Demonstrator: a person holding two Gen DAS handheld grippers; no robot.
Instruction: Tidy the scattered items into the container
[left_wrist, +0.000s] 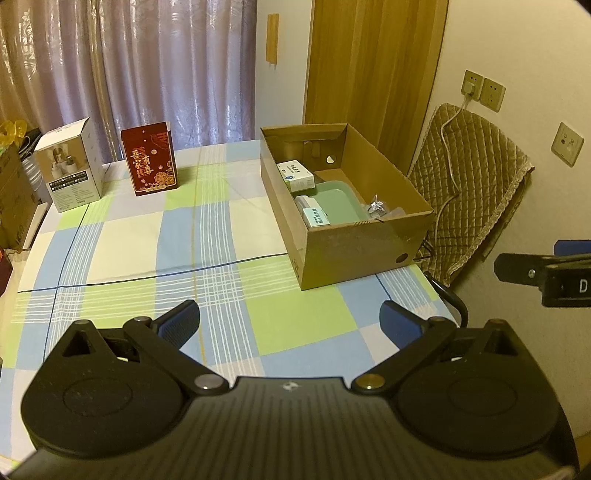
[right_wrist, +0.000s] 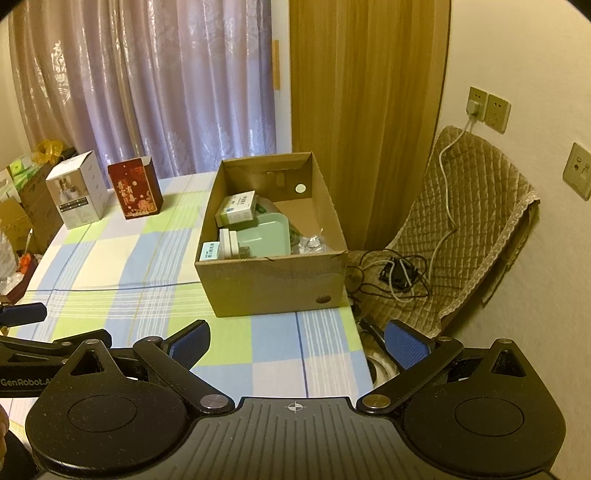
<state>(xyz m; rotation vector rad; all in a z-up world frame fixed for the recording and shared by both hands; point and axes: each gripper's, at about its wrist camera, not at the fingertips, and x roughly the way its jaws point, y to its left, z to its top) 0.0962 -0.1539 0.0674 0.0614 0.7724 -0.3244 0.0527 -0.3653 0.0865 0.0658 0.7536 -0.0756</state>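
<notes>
L gripper (left_wrist: 290, 325): low centre of left wrist view, levelled over near part of desk (left_wrist: 147, 240), jaws wide apart, nothing between. Blue pads (left_wrist: 181, 323) clear of cloth. R gripper (right_wrist: 295, 345): low centre of right wrist view, same pose, jaws wide apart, empty; right pad overhangs desk's right edge. Each gripper seen in the other's view: R at right edge of left view, L at lower left of right view. Side by side, apart, no contact.

Edges/room: cardboard box (left_wrist: 354, 251) at centre-right of left view, top open, hard against desk's right edge, near front wall facing grippers. Broad bare stretch of checked cloth between grippers and box, and across centre-left of frame. Quilted chair (right_wrist: 480, 229) right of desk, white cable (right_wrist: 448, 173) trailing over it from wall sockets (right_wrist: 487, 109). Curtain (left_wrist: 129, 66) behind far edge.

Count, outside box: 2 items upright at upper left, near far edge – 1 white carton (left_wrist: 70, 166), 1 red carton (left_wrist: 151, 158), just beside each other, not touching. Well apart from box.

Count, inside box: 1 green tray (right_wrist: 266, 236), 1 white-blue pack (right_wrist: 236, 208) at far left, 1 teal-label pack (right_wrist: 210, 254) at near left corner, 1 pale flat pack (right_wrist: 229, 242) beside it, 1 clear crinkled wrapper (right_wrist: 312, 242) at near right. Further contents too small to tell.
</notes>
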